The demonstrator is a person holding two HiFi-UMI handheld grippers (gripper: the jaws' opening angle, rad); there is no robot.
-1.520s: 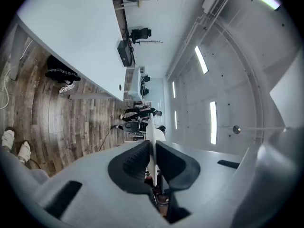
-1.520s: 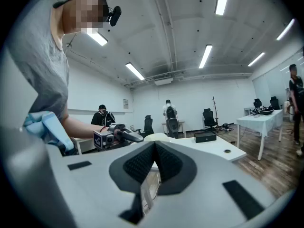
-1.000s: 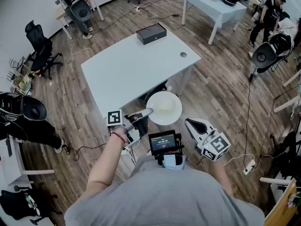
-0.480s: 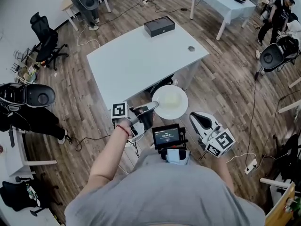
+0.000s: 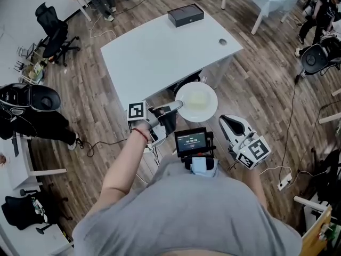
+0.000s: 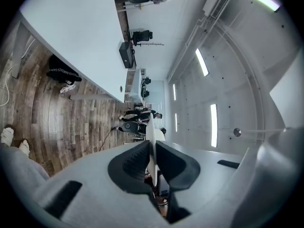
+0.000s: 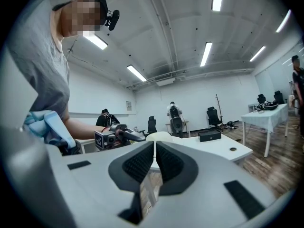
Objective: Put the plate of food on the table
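Although the bench (image 5: 160,52) stands just ahead, the plate (image 5: 197,101) hangs in the air off its near edge, over the wood-plank floor (image 5: 250,89) and not touching the top. The plate is round, white and smooth, shallow with a raised rim. It carries a pale creamy patch in its middle; what the food is cannot be told. The bench is a flat rectangular slab, matt white, with a small round hole (image 5: 222,41) near one corner and a flat black box (image 5: 185,15) with squared edges at the far side.

The left tool (image 5: 177,106), a grey moulded body with a cube of square markers behind it, reaches in from the plate's left side. Its jaws are clamped on the rim. In the left gripper view the plate shows edge-on as a thin white blade pinched between two dark ribbed pads (image 6: 135,160), running up and away from them. The rest of the plate juts out beyond the jaw tips, toward the right.

The right tool (image 5: 226,120) sits below and to the right of the plate, near it but apart, its pale pointed nose aimed toward the plate's lower edge. Its ribbed pads are drawn together with only a sliver between them, and nothing is gripped there.
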